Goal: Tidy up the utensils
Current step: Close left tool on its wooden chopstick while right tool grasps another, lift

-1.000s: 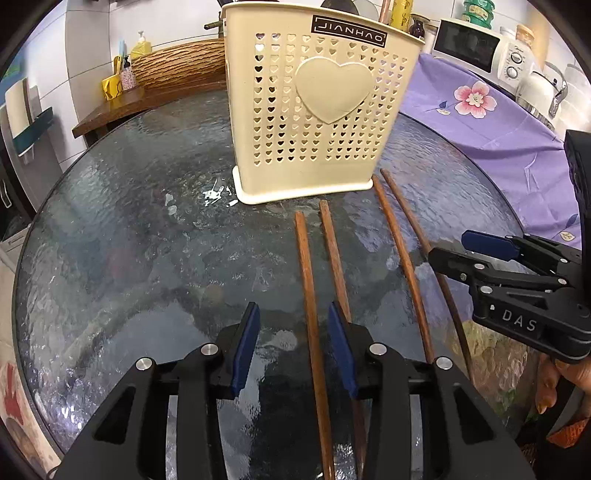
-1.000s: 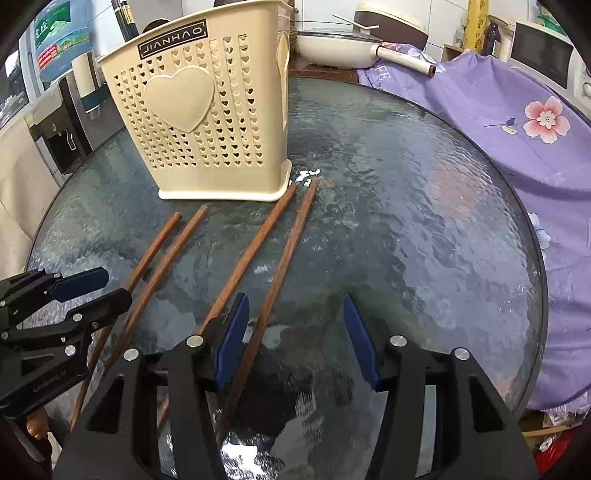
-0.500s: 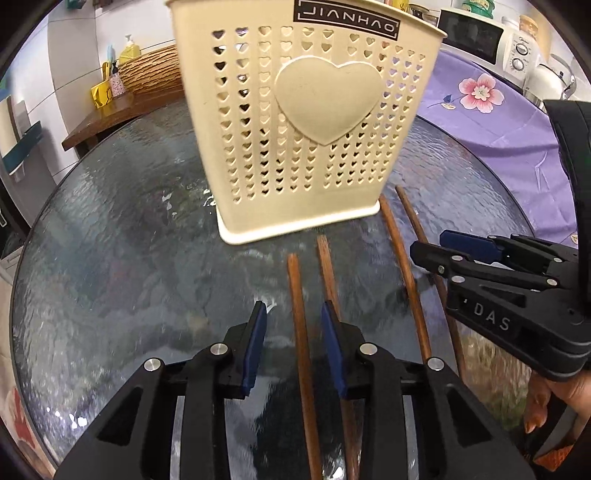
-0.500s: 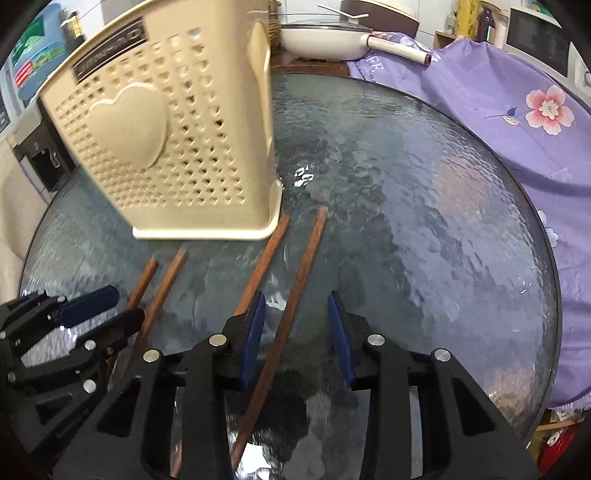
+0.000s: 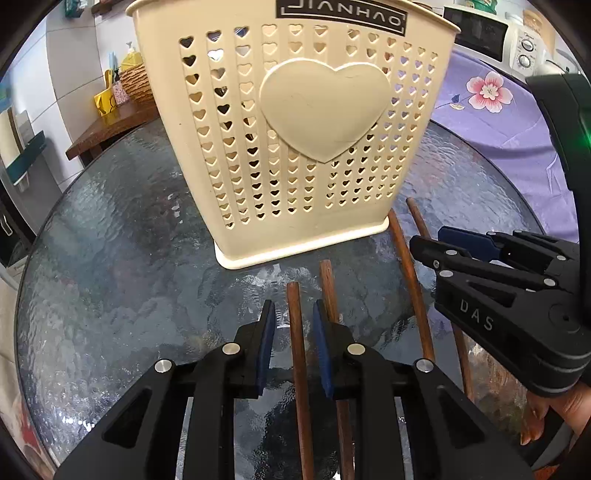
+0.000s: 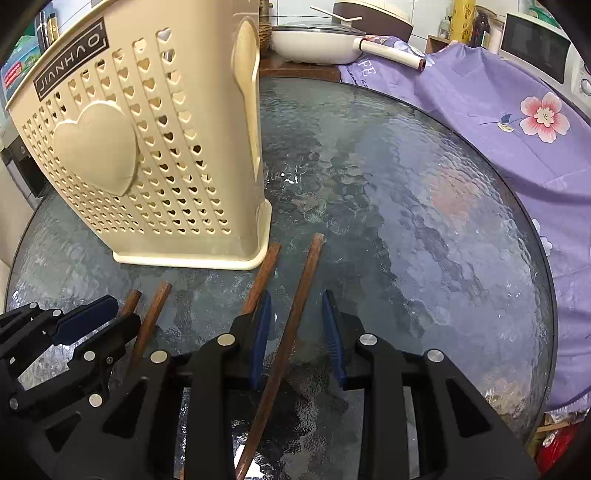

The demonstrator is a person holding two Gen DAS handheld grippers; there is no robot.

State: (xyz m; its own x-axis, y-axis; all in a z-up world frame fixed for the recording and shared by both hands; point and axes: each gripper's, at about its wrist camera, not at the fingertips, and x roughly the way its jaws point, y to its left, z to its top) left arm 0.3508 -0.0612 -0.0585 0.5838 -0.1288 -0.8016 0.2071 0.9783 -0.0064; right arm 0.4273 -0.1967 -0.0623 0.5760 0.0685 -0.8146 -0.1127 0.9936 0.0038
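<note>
Four chopsticks lie on glass table w/ open room right. L gripper straddles leftmost chopstick, jaws part-open, not clamped; R gripper likewise straddles rightmost chopstick. Cream holder blocks ahead.

Four wooden chopsticks on the glass table, counted left to right in the left wrist view: first, second, third, fourth. One cream perforated utensil holder. Two grippers: left, right. Background: one white microwave, one lidded white pan, one woven basket.
</note>
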